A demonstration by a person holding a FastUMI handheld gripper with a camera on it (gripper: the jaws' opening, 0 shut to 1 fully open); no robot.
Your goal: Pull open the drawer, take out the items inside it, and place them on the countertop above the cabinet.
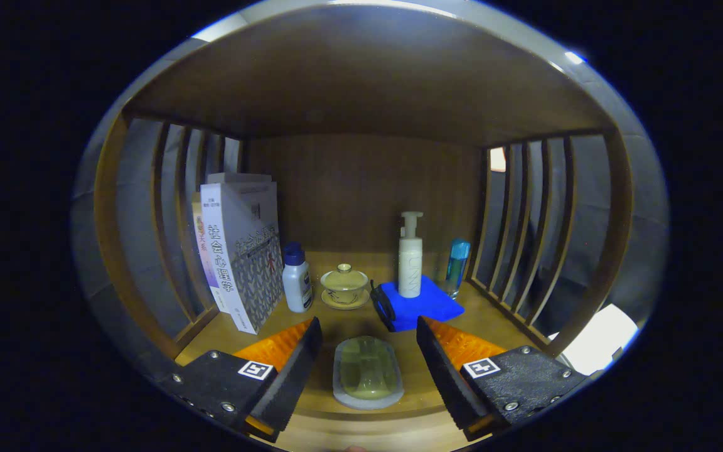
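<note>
- The clear soap box [368,373], a green bar inside, lay flat on the wooden tabletop [412,351], resting between your two fingers and touching neither.
- Your gripper [368,351] had its jaws spread wide, holding nothing.
- Just beyond the fingers sat a lidded tea bowl [344,285] on its saucer, with a small white bottle [297,278] beside it and upright books [239,251] further out.
- On the other side, a white pump bottle [410,254] stood on a blue cloth [424,304], a blue-capped bottle [457,263] near the slatted wall.
</note>
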